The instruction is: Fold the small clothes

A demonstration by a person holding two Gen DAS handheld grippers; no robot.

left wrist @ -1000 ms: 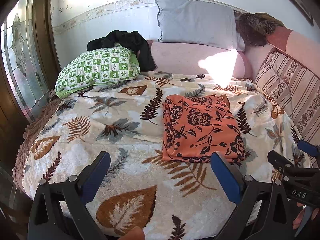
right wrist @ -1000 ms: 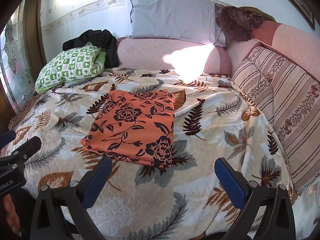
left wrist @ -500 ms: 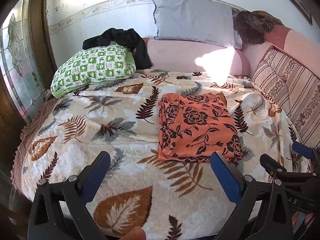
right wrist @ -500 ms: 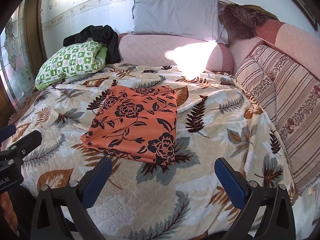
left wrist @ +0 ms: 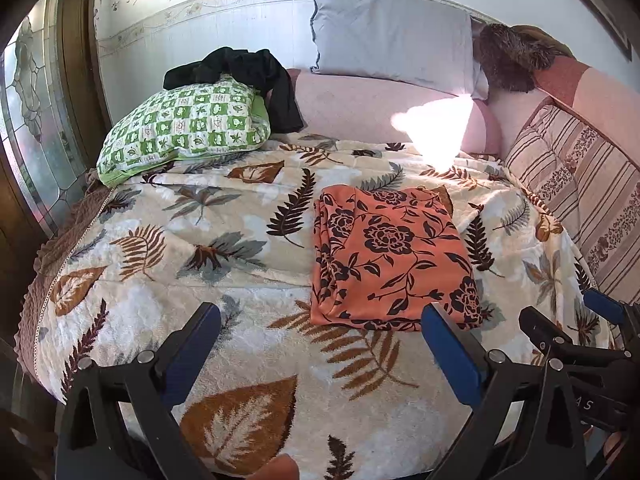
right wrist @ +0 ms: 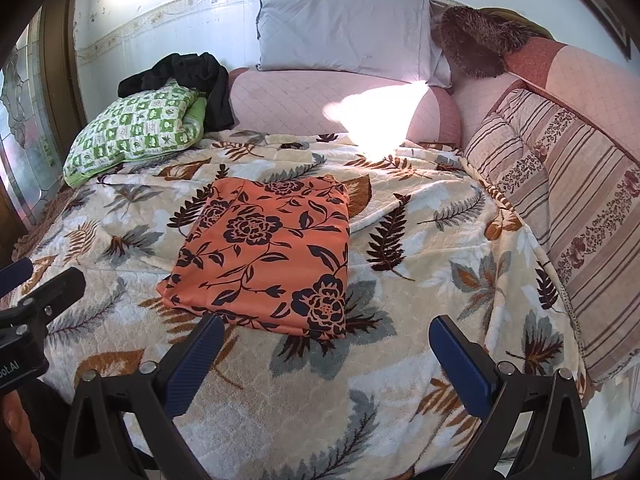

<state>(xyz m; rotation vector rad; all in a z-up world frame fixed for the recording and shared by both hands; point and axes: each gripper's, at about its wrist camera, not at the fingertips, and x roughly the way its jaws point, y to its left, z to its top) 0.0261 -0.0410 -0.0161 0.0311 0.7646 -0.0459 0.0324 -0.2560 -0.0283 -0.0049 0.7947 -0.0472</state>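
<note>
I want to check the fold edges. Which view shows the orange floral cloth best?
The right wrist view: the orange floral cloth lies central, all four edges clear. In the left wrist view the cloth sits right of centre, its near corner hidden behind a finger.

Orange cloth (right wrist: 268,252) with black flower print. Cream blanket (right wrist: 400,352) with brown, grey and rust leaves. Green-and-white checked pillow (left wrist: 184,128), black garment (left wrist: 256,72) on top. Plain grey pillow (right wrist: 344,24). Pink quilted bolster (left wrist: 352,108). Pink and brown striped cushions (right wrist: 580,208). Gripper fingers (right wrist: 196,356) blue, frames black.
</note>
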